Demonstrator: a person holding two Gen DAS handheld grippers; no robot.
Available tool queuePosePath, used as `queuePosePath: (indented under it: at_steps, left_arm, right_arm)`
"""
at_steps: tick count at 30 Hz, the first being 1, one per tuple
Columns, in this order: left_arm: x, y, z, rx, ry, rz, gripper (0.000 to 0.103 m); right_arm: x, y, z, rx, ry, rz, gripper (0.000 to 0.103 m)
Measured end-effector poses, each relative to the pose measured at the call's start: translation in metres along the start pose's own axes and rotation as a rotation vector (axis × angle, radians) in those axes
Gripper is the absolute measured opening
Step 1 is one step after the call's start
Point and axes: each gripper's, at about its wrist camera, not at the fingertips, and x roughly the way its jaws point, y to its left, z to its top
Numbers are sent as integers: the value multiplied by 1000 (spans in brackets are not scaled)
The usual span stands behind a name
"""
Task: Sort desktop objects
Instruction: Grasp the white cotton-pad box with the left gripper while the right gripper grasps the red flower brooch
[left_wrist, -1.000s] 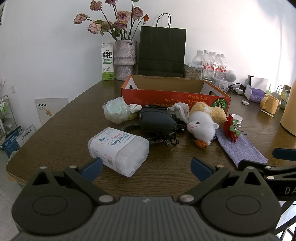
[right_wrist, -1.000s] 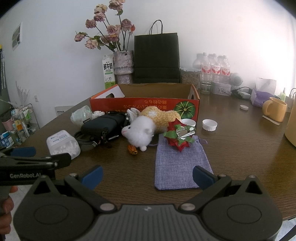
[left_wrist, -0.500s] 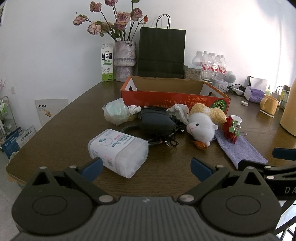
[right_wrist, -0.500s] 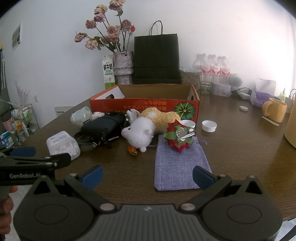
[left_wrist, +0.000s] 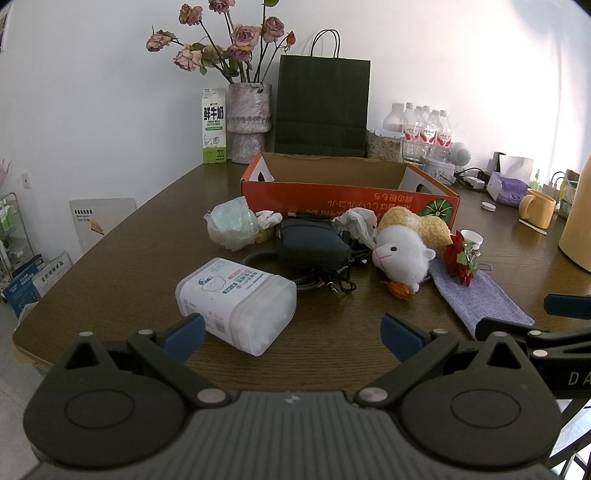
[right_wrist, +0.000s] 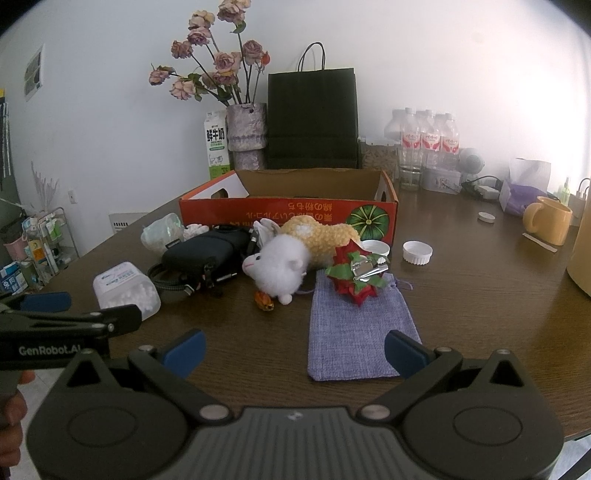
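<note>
A: Left claw (left_wrist: 290, 334), status?
B: Spread wide, nothing between the blue pads. It hangs over the near edge of the tabletop (left_wrist: 118, 280), with the clear plastic tub of cotton pads (left_wrist: 236, 301) lying on its side just beyond the left pad.

A: Right claw (right_wrist: 293, 349)?
B: Also spread, empty. The near end of the purple cloth pouch (right_wrist: 360, 332) lies flat between its pads.

A: Rest of the clutter?
B: Mid-tabletop, left to right: crumpled plastic bag (left_wrist: 232, 229), black zip pouch (left_wrist: 312, 245) with a cable beneath it, white-and-yellow plush sheep (right_wrist: 291, 254) on its side, red and green bow with a metal clip (right_wrist: 356, 273) resting on the far end of the pouch. Small orange item (right_wrist: 264, 301) just near the sheep's head; cannot tell what it is.

A: The box?
B: Orange cardboard box (right_wrist: 288, 210), open-topped, just behind the pile. A white cap (right_wrist: 417, 252) sits to its right, apart.
</note>
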Motion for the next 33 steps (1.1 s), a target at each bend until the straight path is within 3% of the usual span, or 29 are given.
queuePosePath:
  at_steps: [16, 33]
  left_arm:
    - [30, 21, 0, 1, 32, 64, 103]
    - [82, 36, 13, 94, 43, 115, 103]
  right_arm:
    - [31, -22, -5, 32, 55, -55, 103]
    - [85, -41, 17, 18, 75, -92, 103]
